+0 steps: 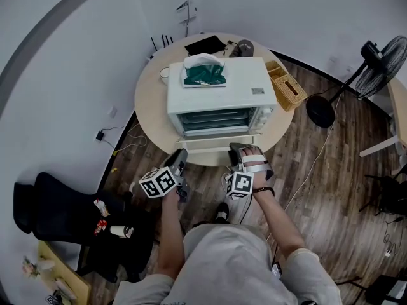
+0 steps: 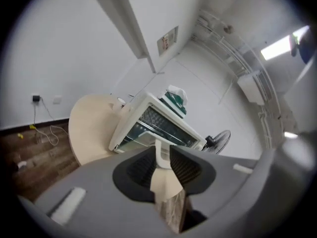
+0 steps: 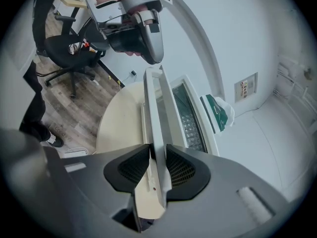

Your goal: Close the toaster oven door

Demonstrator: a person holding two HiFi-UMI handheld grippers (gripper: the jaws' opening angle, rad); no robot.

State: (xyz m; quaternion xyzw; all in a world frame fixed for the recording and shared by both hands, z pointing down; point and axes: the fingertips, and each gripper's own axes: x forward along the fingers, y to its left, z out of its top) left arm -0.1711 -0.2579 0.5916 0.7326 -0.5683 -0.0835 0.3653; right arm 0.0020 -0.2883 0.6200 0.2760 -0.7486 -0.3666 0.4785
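The oven [image 1: 219, 84] stands on the desk [image 1: 149, 100], door [image 1: 216, 143] dropped toward its front edge. Left tongs [image 1: 180, 155] and right tongs [image 1: 237, 149] each pinch the door's lip, spaced apart, likely to swing it up evenly.

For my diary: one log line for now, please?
toaster oven door: open | left gripper: clamps door edge | right gripper: clamps door edge

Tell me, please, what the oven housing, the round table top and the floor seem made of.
Oven housing: probably painted sheet metal, smooth matte white with crisp edges.
Table top: pale beige wood or laminate, hard to tell; even colour, no clear grain.
Floor: wood or wood-look planks, brown, with streaked grain and visible seams.
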